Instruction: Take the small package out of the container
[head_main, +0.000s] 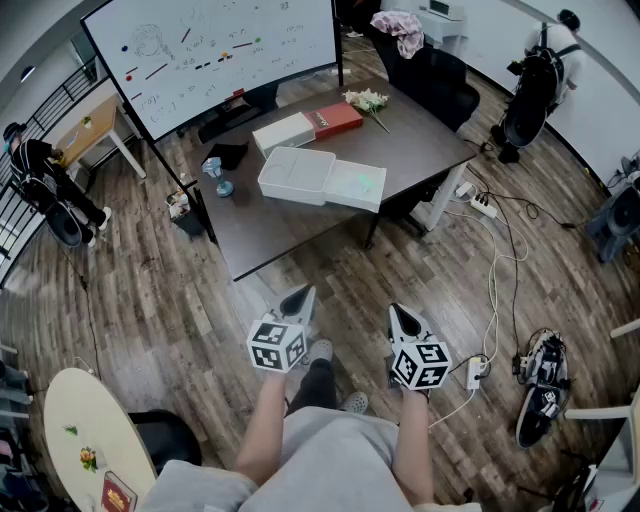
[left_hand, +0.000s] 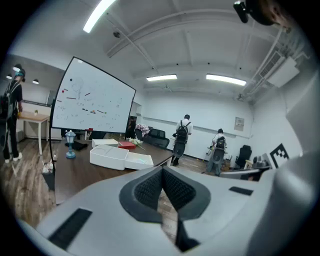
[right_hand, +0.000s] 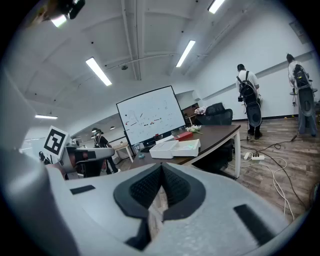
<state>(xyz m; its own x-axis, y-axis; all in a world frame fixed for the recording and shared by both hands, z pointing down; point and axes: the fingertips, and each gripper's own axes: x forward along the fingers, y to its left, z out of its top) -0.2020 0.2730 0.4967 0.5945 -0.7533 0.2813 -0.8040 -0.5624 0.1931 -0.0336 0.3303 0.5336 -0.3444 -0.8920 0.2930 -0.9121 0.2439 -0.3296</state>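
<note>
While the person stands on the wood floor well short of the dark surface (head_main: 300, 225), the task's step in hand looks like the approach: nothing has been reached for yet. The white container (head_main: 295, 175) lies near the middle of the surface, its long side roughly along the near edge. Its covered part sits toward the left, and an open tray-like part sits toward the right. In that open part lies a pale greenish shape, which I take to be the small package (head_main: 362, 183); it is too small here to tell how it is wrapped. A second white box (head_main: 283, 132) and a red box (head_main: 335, 118) lie behind the container, toward the far edge.

The left gripper (head_main: 300, 298) and the right gripper (head_main: 402, 318) both hang low in front of the person, pointing toward the surface. Each has its jaws pressed fully together with nothing between them, as the left gripper view (left_hand: 162, 172) and the right gripper view (right_hand: 161, 172) show.

To do this well, the person should step up to the near edge first. The right gripper's jaws should be spread before they pass the container's wall, then come down from above onto the open part. The left gripper can steady the covered part, so the container does not slide as the package is pinched and lifted straight up.
</note>
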